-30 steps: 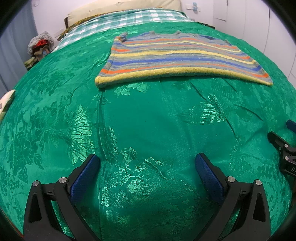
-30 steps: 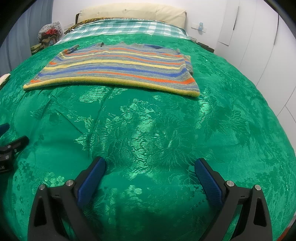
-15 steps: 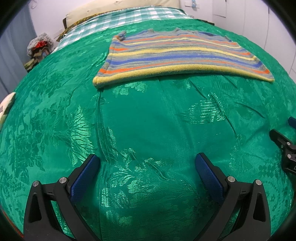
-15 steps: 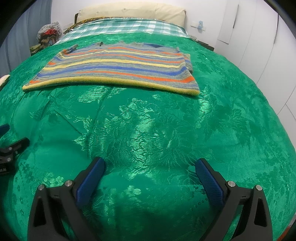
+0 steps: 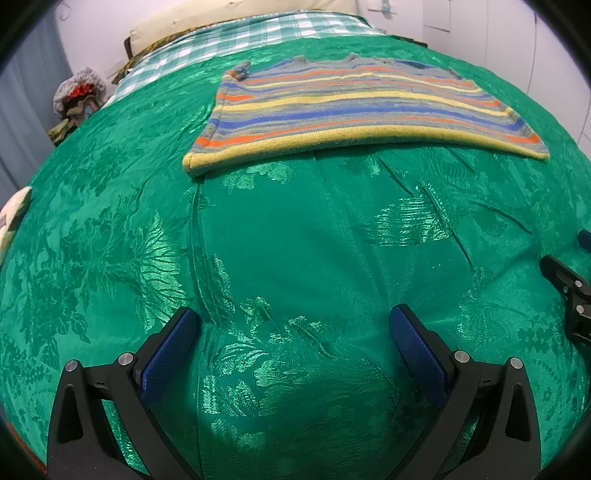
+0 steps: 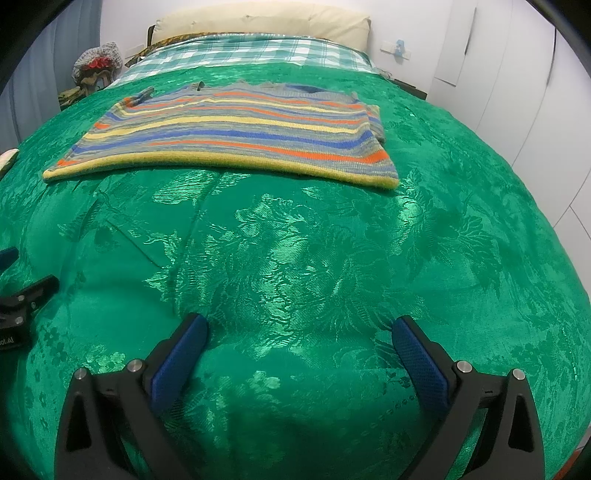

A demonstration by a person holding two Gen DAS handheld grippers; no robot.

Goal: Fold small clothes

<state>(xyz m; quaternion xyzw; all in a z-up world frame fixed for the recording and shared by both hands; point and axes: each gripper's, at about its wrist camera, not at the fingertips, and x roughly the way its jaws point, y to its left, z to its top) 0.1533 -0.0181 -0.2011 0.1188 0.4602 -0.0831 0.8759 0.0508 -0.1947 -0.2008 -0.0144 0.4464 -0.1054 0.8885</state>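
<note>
A small striped knit top (image 5: 354,110) (image 6: 236,136) in grey, blue, orange and yellow lies flat on the green bedspread (image 5: 295,229) (image 6: 295,251), its yellow hem towards me. My left gripper (image 5: 293,325) hovers open over bare bedspread, well short of the hem. My right gripper (image 6: 300,330) is open too, also short of the hem, with nothing between its blue pads. Each gripper shows at the edge of the other's view: the right gripper (image 5: 567,291) at the far right, the left gripper (image 6: 22,299) at the far left.
A checked sheet (image 6: 240,51) and a cream pillow (image 6: 258,22) lie at the head of the bed. A heap of clothes (image 5: 75,96) sits off the bed's left side. White cupboard doors (image 6: 517,74) stand to the right. A pale item (image 5: 13,218) lies at the left edge.
Both grippers have moved a little towards the striped top, which now looks slightly nearer and larger. Both stay open.
</note>
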